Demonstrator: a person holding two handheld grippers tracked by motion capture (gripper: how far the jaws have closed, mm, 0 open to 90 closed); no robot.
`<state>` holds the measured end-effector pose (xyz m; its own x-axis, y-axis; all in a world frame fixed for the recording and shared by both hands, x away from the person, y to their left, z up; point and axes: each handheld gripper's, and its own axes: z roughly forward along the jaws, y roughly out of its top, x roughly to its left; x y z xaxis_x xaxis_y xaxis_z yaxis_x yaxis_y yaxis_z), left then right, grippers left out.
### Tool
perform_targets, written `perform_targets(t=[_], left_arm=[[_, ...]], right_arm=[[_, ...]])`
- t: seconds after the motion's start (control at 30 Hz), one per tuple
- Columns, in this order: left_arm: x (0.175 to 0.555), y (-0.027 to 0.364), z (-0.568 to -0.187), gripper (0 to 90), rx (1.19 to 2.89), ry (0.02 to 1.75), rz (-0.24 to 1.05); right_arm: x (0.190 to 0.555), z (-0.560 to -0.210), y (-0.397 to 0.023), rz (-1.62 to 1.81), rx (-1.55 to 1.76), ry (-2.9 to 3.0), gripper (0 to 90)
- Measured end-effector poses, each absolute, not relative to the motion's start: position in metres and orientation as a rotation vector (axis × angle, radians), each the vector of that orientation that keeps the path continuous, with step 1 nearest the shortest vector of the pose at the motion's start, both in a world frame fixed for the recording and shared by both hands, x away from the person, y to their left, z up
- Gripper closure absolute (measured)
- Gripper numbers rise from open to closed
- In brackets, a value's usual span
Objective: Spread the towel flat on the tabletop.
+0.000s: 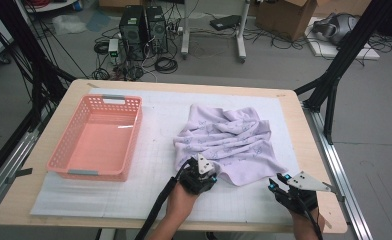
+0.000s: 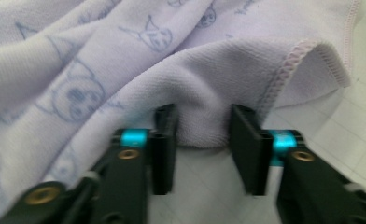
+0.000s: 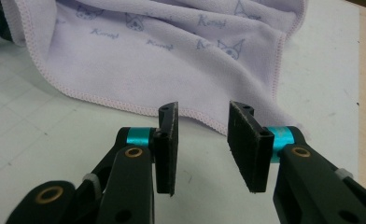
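A lilac towel (image 1: 229, 142) with small cartoon prints lies crumpled on the right half of the table (image 1: 304, 130), on a white gridded mat (image 1: 154, 165), well apart from the pink basket (image 1: 98, 137) on the left, which holds nothing. The work looks barely begun: the towel is not spread, not folded, not in the basket, so nearly everything is left. The left gripper (image 2: 203, 135) is at the towel's near left edge; a bulge of the cloth sits between the jaws, which stand part open, and the pads do not clearly press on it, so no firm hold yet. The right gripper (image 3: 202, 135) is just short of the towel's near right corner, jaws part open over bare mat, nothing between them, hem just beyond the tips. In the high view the left gripper (image 1: 198, 175) touches the cloth edge and the right gripper (image 1: 284, 186) sits near the table's near right corner. Surface is a light wooden top under the mat. Room beyond: grey floor, two black computer towers (image 1: 144, 27), tangled cables (image 1: 164, 64), a cardboard box (image 1: 289, 15), black frame struts (image 1: 334, 75) at both sides.
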<state>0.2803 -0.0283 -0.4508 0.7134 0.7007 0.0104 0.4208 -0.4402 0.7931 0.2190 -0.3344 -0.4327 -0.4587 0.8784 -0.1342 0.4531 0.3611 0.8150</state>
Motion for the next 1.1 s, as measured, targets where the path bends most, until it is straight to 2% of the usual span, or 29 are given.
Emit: perform_targets(t=[0.03, 0.1, 0.37, 0.7, 0.77, 0.83, 0.97, 1.0, 1.07, 1.1], left_arm=[[0.279, -0.029, -0.451, 80.6, 2.099, 0.844, 0.439], [0.277, -0.026, -0.450, 83.8, 2.103, 0.845, 0.427], [0.249, 0.041, -0.445, 83.5, 2.092, 0.891, 0.349], [0.211, 0.117, -0.432, 83.5, 2.015, 0.960, 0.409], [0.206, 0.124, -0.432, 78.5, 1.986, 0.963, 0.414], [0.206, 0.127, -0.434, 64.6, 1.956, 0.976, 0.407], [0.209, 0.129, -0.440, 53.5, 1.899, 0.999, 0.377], [0.211, 0.129, -0.441, 53.3, 1.892, 1.003, 0.372], [0.212, 0.129, -0.442, 52.0, 1.880, 1.003, 0.368], [0.213, 0.129, -0.441, 51.9, 1.870, 1.002, 0.365]], right_arm=[[0.219, -0.433, -0.334, 0.975, 1.150, 2.058, 63.0], [0.218, -0.433, -0.334, 0.976, 1.142, 2.061, 63.1], [0.217, -0.432, -0.335, 0.982, 1.155, 2.053, 63.1], [0.220, -0.433, -0.334, 0.985, 1.213, 2.047, 64.1], [0.223, -0.436, -0.333, 0.997, 1.240, 2.065, 63.9], [0.226, -0.439, -0.328, 1.050, 1.247, 2.115, 63.1], [0.232, -0.449, -0.312, 1.072, 1.239, 2.204, 64.9], [0.234, -0.451, -0.309, 1.044, 1.234, 2.221, 67.2], [0.234, -0.450, -0.309, 1.074, 1.235, 2.250, 86.6], [0.233, -0.448, -0.310, 1.028, 1.213, 2.247, 87.5]])
